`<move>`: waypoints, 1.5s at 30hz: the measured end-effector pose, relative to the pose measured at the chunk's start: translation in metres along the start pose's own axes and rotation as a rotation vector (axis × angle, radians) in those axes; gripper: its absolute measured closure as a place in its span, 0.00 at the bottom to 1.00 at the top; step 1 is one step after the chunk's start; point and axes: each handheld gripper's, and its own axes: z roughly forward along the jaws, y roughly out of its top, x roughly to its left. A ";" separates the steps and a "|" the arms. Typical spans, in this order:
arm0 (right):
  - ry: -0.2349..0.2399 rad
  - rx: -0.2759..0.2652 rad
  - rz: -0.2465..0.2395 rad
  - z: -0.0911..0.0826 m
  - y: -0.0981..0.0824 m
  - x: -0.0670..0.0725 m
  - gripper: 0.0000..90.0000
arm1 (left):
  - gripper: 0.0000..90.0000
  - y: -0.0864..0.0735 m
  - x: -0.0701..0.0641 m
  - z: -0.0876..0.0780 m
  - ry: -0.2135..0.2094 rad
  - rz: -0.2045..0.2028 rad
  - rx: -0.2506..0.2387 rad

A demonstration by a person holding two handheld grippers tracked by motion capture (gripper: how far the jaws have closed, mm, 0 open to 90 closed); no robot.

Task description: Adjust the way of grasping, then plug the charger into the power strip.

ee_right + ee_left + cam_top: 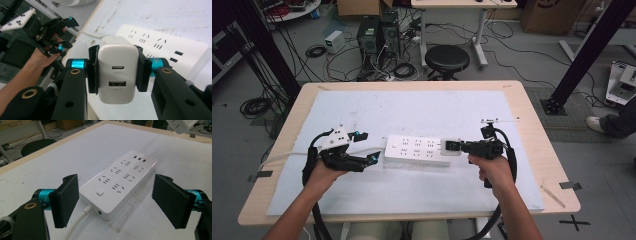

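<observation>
On the left of the counter, over its white mat, the left gripper hovers just beside the cord end of the power strip. Its jaws stand apart with nothing between the pads; in the left gripper view the left gripper frames that near end, with the switch and the white cord running out toward the camera. The pads do not yet touch the strip's sides.

Toward the middle, the power strip lies flat on the mat, its rows of sockets facing up, long side running left to right.

At the right end of the strip, the right gripper has its jaws clamped on a white charger. The right gripper view shows the charger squeezed between both pads, its two USB ports facing the camera, held above the power strip rather than seated in it. The left gripper view catches the charger's prongs at the top edge, clear of the sockets.

The step in hand looks like bringing the charger to the strip for plugging in. The next move probably calls for the left jaws to close on the strip's near end to steady it, while the right hand lines the prongs up with one set of slots and presses straight down. A tilted approach could skid the strip sideways.
</observation>
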 end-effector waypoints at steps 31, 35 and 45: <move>-0.142 0.041 -0.205 0.007 0.038 0.009 0.71 | 0.24 -0.034 0.024 -0.031 0.117 -0.092 -0.046; -0.195 0.115 -0.254 0.018 0.046 0.006 0.71 | 0.24 -0.037 0.026 -0.029 0.112 -0.096 -0.039; -0.218 0.182 -0.324 0.029 0.061 0.003 0.70 | 0.24 -0.040 0.030 -0.024 0.108 -0.100 -0.038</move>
